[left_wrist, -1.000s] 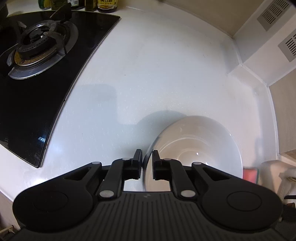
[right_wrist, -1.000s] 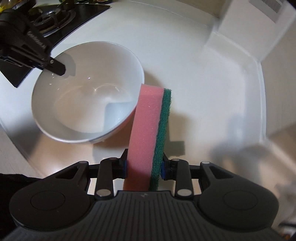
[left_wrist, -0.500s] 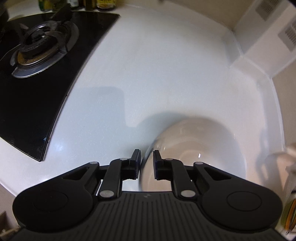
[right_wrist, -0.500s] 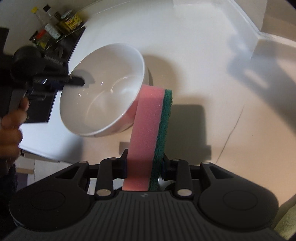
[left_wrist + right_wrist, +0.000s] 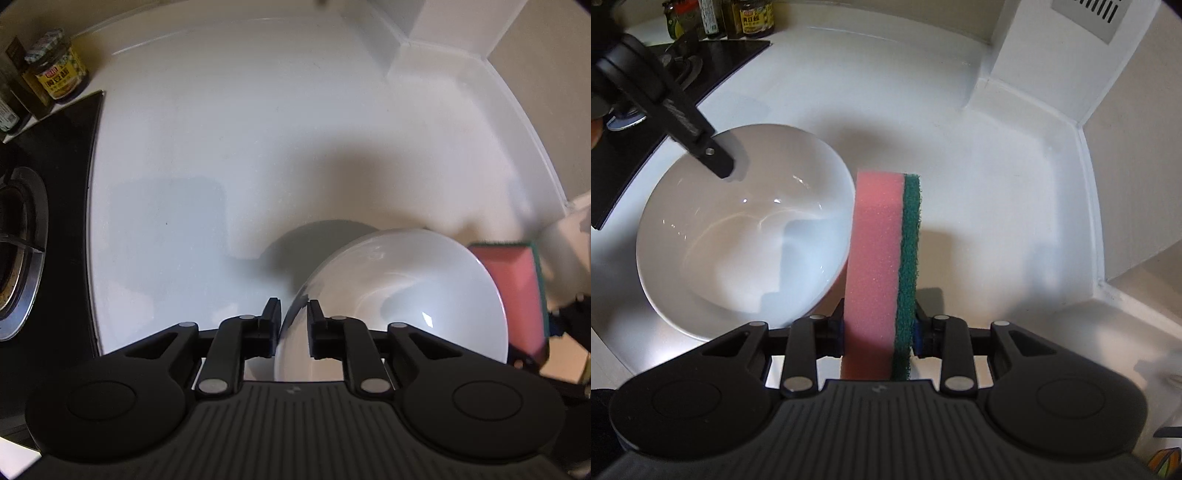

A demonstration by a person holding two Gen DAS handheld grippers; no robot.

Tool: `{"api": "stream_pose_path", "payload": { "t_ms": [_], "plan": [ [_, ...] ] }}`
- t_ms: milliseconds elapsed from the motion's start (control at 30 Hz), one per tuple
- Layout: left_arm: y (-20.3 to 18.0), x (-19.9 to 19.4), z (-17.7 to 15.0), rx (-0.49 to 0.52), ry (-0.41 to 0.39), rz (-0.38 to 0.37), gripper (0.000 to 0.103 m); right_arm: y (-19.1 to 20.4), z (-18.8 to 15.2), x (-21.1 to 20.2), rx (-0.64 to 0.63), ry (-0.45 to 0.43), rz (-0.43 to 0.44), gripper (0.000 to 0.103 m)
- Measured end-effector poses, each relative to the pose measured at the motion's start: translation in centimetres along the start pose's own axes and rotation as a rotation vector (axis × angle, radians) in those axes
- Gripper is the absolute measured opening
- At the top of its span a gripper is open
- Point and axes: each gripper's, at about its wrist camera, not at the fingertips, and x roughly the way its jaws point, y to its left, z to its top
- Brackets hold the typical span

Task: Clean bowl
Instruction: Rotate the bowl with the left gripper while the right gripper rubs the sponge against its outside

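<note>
Bowl rim sits between the jaws of the left hand-held gripper, which have just been opening; a narrow gap shows on each side of the thin white edge, so the pads straddle the rim without pressing on it. In the right wrist view the same left hand-held gripper reaches down from the upper left over the bowl, its dark finger tip at the far rim. The right hand-held gripper is clamped on a sponge, pink foam on the left and a green scouring layer on the right, standing on end between the pads. The sponge is just beside the bowl's near right rim, outside the bowl. The bowl is white, glossy and tilted, on the white counter, casting a dark shadow behind it. At the counter's left edge lies a black glass hob with a metal burner ring. Jars and bottles stand behind the hob by the wall, one jar with a yellow label.
</note>
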Motion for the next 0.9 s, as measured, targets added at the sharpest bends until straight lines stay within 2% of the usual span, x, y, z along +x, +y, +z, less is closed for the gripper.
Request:
{"api": "stream_pose_path", "payload": {
  "t_ms": [100, 233, 400, 500, 533, 600, 767, 900],
  "plan": [
    [0.2, 0.1, -0.6, -0.048, -0.033, 0.006, 0.021, 0.2, -2.4, -1.2, 0.055, -0.003, 0.015, 0.028],
    [0.5, 0.2, -0.7, -0.106, -0.023, 0.012, 0.023, 0.9, -5.1, -2.6, 0.115, -0.002, 0.044, 0.028],
    [0.5, 0.5, -0.8, -0.141, -0.006, 0.033, 0.024, 2.9, -7.2, -4.0, 0.067, 0.027, 0.098, 0.028],
    [0.7, 1.0, -0.8, -0.159, 0.035, 0.023, 0.021, 5.4, -7.7, -4.9, -0.019, 0.034, 0.183, 0.027],
    [0.9, 1.1, -0.8, -0.163, 0.055, 0.003, 0.019, 6.6, -7.5, -5.0, -0.042, 0.026, 0.222, 0.027],
    [1.4, 1.4, -0.9, -0.170, 0.094, -0.039, 0.017, 8.0, -6.9, -4.7, -0.061, 0.011, 0.240, 0.027],
    [2.2, 1.6, -0.7, -0.128, 0.161, -0.067, 0.011, 12.2, -3.7, -3.3, -0.108, -0.071, 0.276, 0.027],
    [2.2, 1.4, -0.8, -0.090, 0.152, -0.047, 0.011, 13.3, -0.4, -1.5, -0.029, -0.107, 0.258, 0.026]
  ]
}}
